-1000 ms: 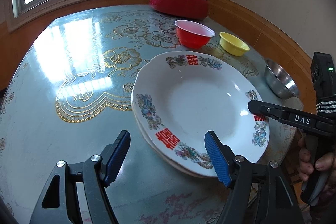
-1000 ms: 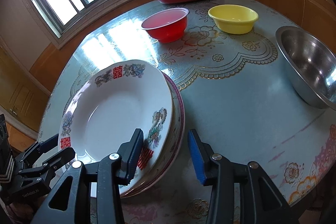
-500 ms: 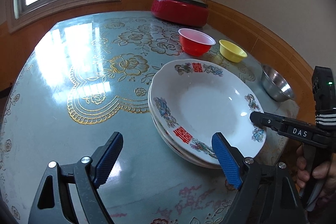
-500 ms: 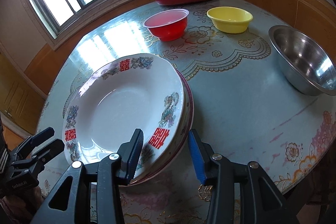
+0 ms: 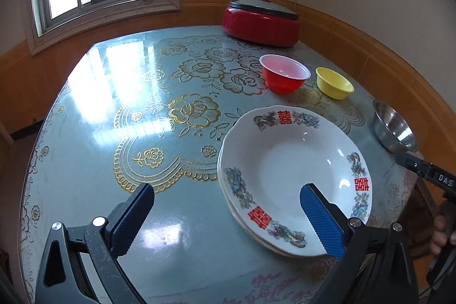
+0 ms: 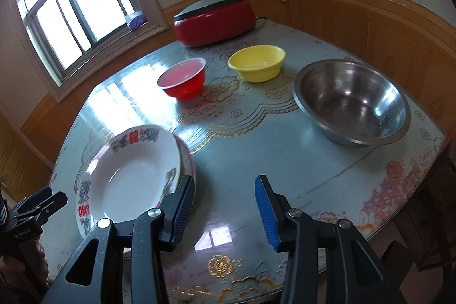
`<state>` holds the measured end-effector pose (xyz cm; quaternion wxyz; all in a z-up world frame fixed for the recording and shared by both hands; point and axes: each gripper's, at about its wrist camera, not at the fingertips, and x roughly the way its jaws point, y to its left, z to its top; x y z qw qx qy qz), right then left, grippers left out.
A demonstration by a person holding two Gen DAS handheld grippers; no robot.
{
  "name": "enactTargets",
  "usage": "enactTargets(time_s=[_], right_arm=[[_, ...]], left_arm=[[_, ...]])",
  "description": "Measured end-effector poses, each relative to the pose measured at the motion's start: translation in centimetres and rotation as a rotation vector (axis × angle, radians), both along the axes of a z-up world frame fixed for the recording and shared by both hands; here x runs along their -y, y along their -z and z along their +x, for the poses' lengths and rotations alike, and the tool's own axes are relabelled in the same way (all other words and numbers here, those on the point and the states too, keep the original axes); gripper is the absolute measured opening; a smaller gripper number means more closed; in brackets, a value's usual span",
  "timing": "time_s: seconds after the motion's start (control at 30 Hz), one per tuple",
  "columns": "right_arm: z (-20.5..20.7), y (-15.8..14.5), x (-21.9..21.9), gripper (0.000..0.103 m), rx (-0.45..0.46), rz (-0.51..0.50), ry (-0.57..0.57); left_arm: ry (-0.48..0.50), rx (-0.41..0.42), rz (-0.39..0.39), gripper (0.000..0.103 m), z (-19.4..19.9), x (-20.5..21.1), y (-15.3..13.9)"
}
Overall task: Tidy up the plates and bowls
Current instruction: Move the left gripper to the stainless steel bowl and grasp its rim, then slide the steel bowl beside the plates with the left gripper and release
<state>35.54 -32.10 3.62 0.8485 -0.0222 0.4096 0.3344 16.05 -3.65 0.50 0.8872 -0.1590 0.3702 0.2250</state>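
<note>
Both blue-padded grippers, left (image 5: 226,217) just widened and right (image 6: 225,210), gape empty flanking the stacked white floral plates (image 5: 287,164).

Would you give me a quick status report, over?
Left gripper open, jaws just widened, empty. Right gripper open, empty. Plates stacked. Three bowls unstacked, nothing blocking.

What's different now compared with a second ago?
The left gripper has just been opening its jaws wide, with nothing between them, and has backed up and away from the stacked plates. The right gripper pulled back too, at the same width. Plates, red bowl, yellow bowl and steel bowl stayed put.
</note>
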Motion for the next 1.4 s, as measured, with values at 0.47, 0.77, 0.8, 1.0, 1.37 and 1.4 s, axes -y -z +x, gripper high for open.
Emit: enactTargets(time_s=[0.47,0.77,0.8,1.0,1.37,1.4], right_arm=[[13.7,-3.9,10.8,0.049,0.098,0.06,0.119],[23.7,-0.7,13.7,0.049,-0.049,0.075,0.027],[24.5,-0.3,13.5,0.049,-0.075,0.076,0.003],[26.8,2.0,12.9,0.041,-0.163,0.061,-0.099],[25.1,4.1,10.1,0.01,-0.167,-0.028,-0.203],[24.9,4.0,9.8,0.01,-0.164,-0.021,-0.217]], left_arm=[[0.254,0.159,-0.214,0.103,13.8,9.2,-2.5],[0.256,0.089,-0.17,0.103,23.6,15.5,-0.8],[0.252,0.059,-0.176,0.103,24.5,15.9,-0.3],[0.189,-0.08,-0.247,0.102,27.9,16.3,2.7],[0.257,-0.07,-0.255,0.034,29.9,17.2,3.7],[0.253,-0.06,-0.238,0.034,29.4,17.1,3.3]])
